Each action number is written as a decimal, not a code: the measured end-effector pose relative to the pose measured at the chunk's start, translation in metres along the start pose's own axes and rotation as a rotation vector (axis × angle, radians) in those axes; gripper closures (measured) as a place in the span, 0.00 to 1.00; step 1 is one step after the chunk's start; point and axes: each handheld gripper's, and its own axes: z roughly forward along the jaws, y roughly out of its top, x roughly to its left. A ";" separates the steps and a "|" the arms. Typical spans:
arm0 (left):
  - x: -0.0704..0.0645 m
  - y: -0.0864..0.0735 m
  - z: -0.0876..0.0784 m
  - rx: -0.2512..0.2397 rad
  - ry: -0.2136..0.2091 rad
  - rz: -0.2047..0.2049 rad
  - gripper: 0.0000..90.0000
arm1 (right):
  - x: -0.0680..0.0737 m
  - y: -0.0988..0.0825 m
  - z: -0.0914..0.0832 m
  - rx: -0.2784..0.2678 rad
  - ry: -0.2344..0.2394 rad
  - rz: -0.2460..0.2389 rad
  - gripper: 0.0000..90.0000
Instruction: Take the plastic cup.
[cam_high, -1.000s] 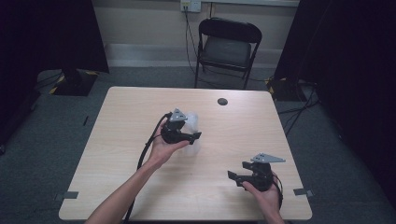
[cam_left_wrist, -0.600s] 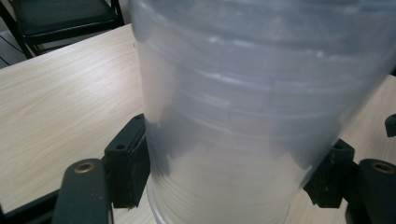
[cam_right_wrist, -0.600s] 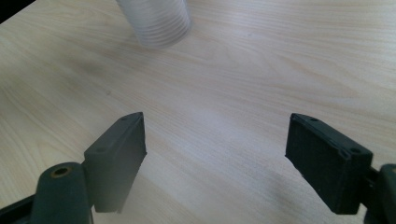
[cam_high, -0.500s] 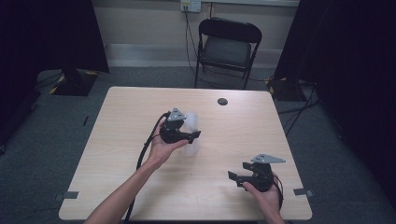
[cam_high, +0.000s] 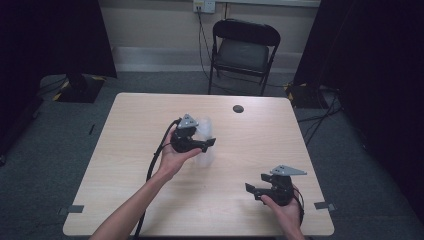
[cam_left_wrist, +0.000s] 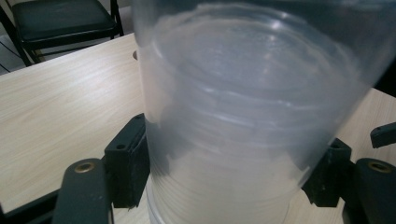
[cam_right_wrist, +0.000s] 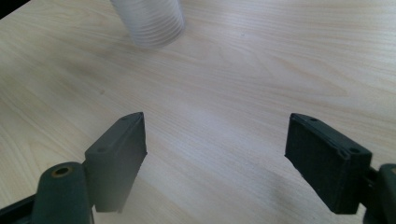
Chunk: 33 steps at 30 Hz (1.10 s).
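A stack of clear plastic cups (cam_left_wrist: 243, 102) stands upright between the jaws of my left gripper (cam_left_wrist: 224, 158), which is shut on it, both black pads pressed to its sides. From above, the cups (cam_high: 202, 129) show as a pale blur at the table's middle, beside the left gripper (cam_high: 204, 137) held in a hand. My right gripper (cam_high: 256, 185) is near the front right edge, open, jaws pointing left. Nothing lies between its fingers in the right gripper view (cam_right_wrist: 215, 144), where the ribbed base of the cups (cam_right_wrist: 152, 21) appears farther off, just above or on the table.
The wooden table (cam_high: 125, 165) carries a small black disc (cam_high: 238, 108) near its far edge. A black folding chair (cam_high: 245, 50) stands behind the table. A black cable (cam_high: 152, 167) trails from the left gripper along the forearm.
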 end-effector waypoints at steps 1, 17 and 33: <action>0.000 0.001 -0.001 -0.008 -0.002 0.002 0.34 | -0.001 0.000 -0.001 -0.003 0.003 0.003 0.22; -0.001 0.010 -0.010 -0.057 -0.002 -0.021 0.34 | -0.001 -0.001 0.000 -0.006 0.016 0.002 0.22; -0.007 0.016 -0.020 -0.127 0.034 -0.031 0.35 | 0.002 -0.002 -0.002 -0.009 0.013 -0.007 0.22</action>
